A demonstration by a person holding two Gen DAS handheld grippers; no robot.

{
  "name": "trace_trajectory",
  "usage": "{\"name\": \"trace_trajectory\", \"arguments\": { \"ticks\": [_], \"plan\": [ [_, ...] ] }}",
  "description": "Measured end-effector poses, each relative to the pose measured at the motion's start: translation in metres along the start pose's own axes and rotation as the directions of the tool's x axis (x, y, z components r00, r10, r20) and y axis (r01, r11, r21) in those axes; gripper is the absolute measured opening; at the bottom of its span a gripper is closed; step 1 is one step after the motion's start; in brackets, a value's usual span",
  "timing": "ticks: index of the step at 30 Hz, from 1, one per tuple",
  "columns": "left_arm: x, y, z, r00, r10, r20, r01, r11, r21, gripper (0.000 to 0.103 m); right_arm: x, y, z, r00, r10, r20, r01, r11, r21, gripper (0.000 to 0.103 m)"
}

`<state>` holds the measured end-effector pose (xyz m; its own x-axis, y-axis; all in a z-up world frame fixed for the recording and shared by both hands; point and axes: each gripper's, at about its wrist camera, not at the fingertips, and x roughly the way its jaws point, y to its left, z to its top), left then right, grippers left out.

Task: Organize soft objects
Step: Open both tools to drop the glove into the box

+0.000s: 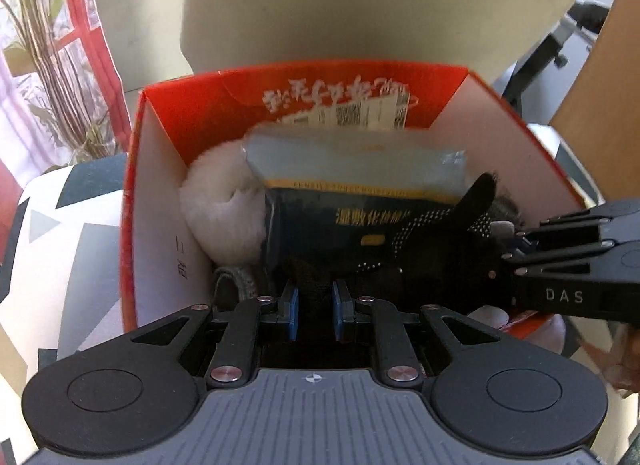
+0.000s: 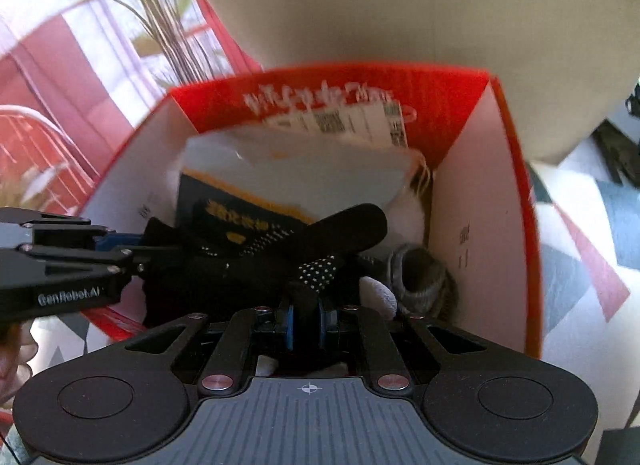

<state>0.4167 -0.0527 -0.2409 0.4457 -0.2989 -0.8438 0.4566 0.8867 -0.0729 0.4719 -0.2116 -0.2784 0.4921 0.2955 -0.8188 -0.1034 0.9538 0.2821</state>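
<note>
Left wrist view
Left gripper [image 1: 314,307]: low at the near edge of the red box [image 1: 132,169], blue pads a narrow gap apart with black knit between them; whether they pinch it I cannot tell.
Black glove [image 1: 432,241]: draped over the box contents, right of centre, one finger pointing up and far (white grip dots along it).
Right gripper [image 1: 510,245]: enters from the right, tips on the glove's right end.
White fluffy item [image 1: 224,205]: far left inside the box, against the blue packet [image 1: 360,181].
Grey sock [image 1: 240,281]: near left corner, under the fluff.

Right wrist view
Right gripper [image 2: 306,315]: pads closed tight on a fold of the black glove [image 2: 280,253].
Left gripper [image 2: 136,251]: reaches in from the left, touching the glove's left end.
Grey sock [image 2: 420,277]: near right, beside the box wall [image 2: 480,225].
Patterned cloth [image 2: 592,265]: beneath the box.
</note>
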Motion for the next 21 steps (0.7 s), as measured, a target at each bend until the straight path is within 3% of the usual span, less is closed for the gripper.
{"name": "trace_trajectory", "arguments": {
  "ticks": [10, 11, 12, 14, 17, 20, 21],
  "plan": [
    [-0.002, 0.004, 0.0, 1.0, -0.024, -0.002, 0.024, 0.999, -0.033, 0.022, 0.018, -0.006, -0.001, 0.997, 0.001, -0.082, 0.007, 0.995, 0.102, 0.01],
    [-0.005, 0.003, 0.0, 1.0, -0.026, 0.007, 0.026, 0.999, -0.03, 0.031, 0.018, -0.005, -0.001, 0.996, -0.002, -0.084, 0.011, 0.994, 0.106, 0.01],
    [-0.008, 0.003, 0.0, 0.999, -0.029, 0.015, 0.029, 0.999, -0.03, 0.046, 0.019, -0.005, -0.001, 0.996, -0.004, -0.085, 0.014, 0.994, 0.113, 0.011],
    [-0.016, 0.002, -0.001, 0.999, -0.033, 0.042, 0.035, 0.999, -0.03, 0.062, 0.017, -0.004, -0.001, 0.997, -0.004, -0.079, 0.014, 0.991, 0.13, 0.011],
    [-0.026, -0.002, -0.002, 0.997, -0.031, 0.077, 0.033, 0.999, -0.023, 0.062, 0.009, 0.002, -0.003, 0.998, -0.032, -0.062, 0.039, 0.992, 0.122, 0.02],
    [-0.038, -0.004, -0.003, 0.993, -0.008, 0.12, 0.013, 0.999, -0.035, 0.063, -0.005, 0.016, -0.006, 0.996, -0.082, -0.025, 0.084, 0.995, 0.059, 0.041],
    [-0.044, -0.004, -0.004, 0.991, -0.002, 0.132, 0.008, 0.999, -0.041, 0.065, -0.011, 0.021, -0.008, 0.995, -0.097, -0.005, 0.097, 0.994, 0.047, 0.052]
  ]
}}
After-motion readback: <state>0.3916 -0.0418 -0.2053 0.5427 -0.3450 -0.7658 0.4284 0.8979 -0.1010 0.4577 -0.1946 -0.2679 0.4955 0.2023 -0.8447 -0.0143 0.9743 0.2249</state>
